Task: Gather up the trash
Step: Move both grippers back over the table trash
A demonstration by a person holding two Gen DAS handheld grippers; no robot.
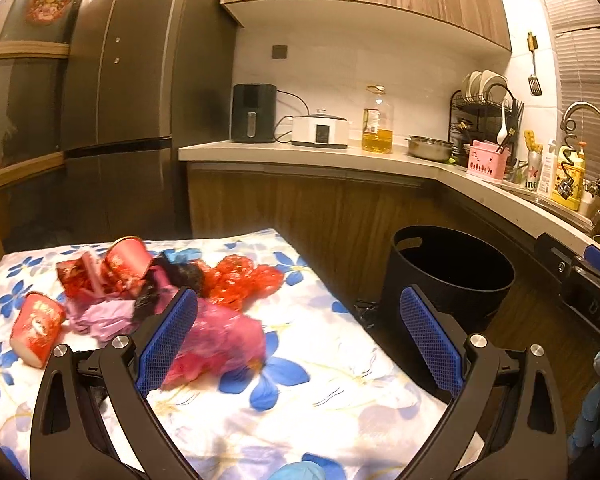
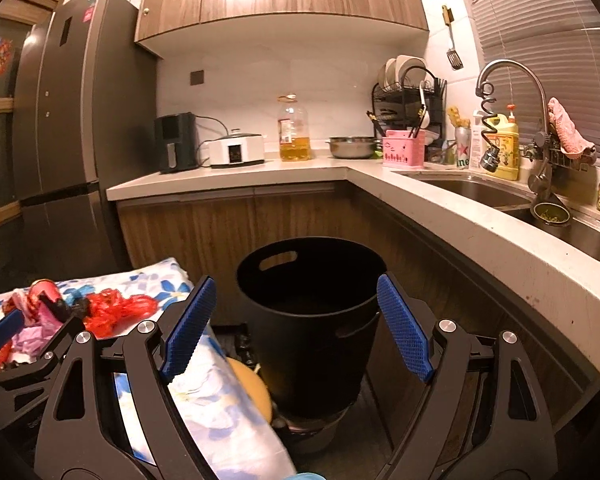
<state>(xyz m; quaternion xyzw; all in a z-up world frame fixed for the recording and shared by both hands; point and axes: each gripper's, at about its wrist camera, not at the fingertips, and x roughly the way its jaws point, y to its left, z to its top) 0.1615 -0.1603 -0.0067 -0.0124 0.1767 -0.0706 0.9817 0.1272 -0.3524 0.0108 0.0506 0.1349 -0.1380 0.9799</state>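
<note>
Two grippers are in our hands, and both stand wide apart with nothing clamped. Our left gripper hovers over the near corner of the table; a pink plastic bag lies on the cloth right beside its left blue pad, partly behind it, and we cannot tell whether pad and bag touch. The pink bag looks blurred. Our right gripper is spread just as widely and points at the black bin, whose dark mouth shows between the two pads; no pad touches it.

Beyond the left gripper, the trash sits heaped on the floral tablecloth: a crumpled red plastic bag, a black wad, pale purple paper and torn red packaging. One red paper cup lies tipped near the table's left edge, and another red cup lies on its side at the back of the heap. From the right wrist view we see the same red bag and the left gripper at the left of the picture.

We see the bin on the floor just beside the table's right edge, in front of the wooden base cabinets. Behind it the countertop carries a dark air fryer, a white cooker, an oil bottle, a steel bowl and a dish rack. To the right are the sink and tap.
</note>
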